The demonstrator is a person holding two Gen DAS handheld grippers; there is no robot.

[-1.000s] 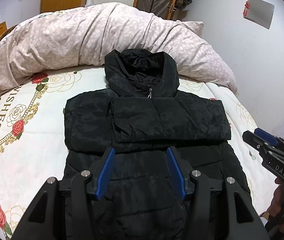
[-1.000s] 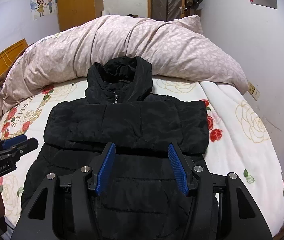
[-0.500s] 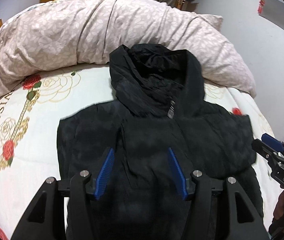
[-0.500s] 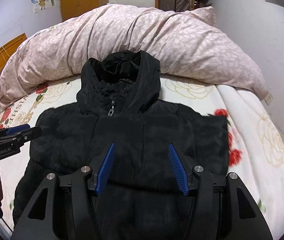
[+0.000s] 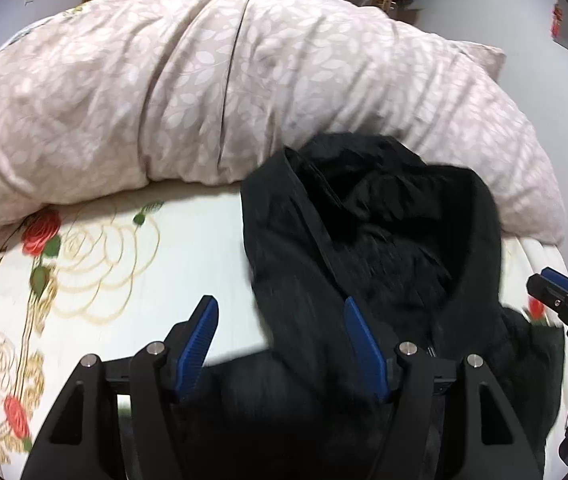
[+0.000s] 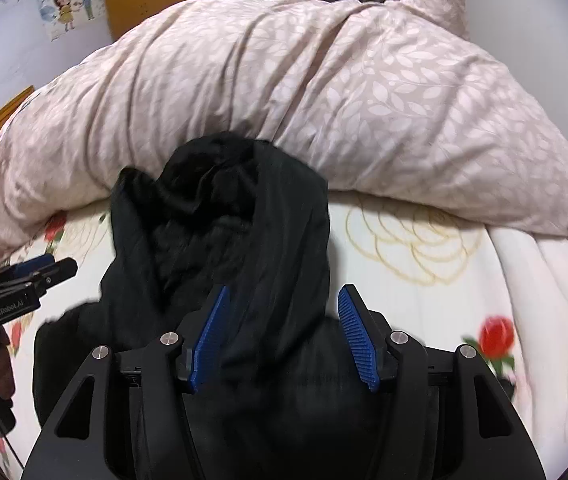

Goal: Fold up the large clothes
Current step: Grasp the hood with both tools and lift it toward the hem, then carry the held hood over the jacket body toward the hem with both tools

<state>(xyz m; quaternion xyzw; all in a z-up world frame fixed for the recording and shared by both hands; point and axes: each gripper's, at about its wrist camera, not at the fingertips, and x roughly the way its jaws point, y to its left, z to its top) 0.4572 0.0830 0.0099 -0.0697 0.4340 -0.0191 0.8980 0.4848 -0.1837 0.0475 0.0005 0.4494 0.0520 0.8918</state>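
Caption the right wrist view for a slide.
Open right tongs over a black jacket's hood on a rose-print bed, pink quilt behind.

Not much to read here: your left gripper (image 6: 46, 270) has "GenRobot.AI" printed in white on its side, and your right gripper (image 5: 556, 286) shows "DA" before the frame edge cuts it off. The bedsheet (image 5: 96, 276) carries gold lettering down its left edge, roughly "ISHES", partly hidden.
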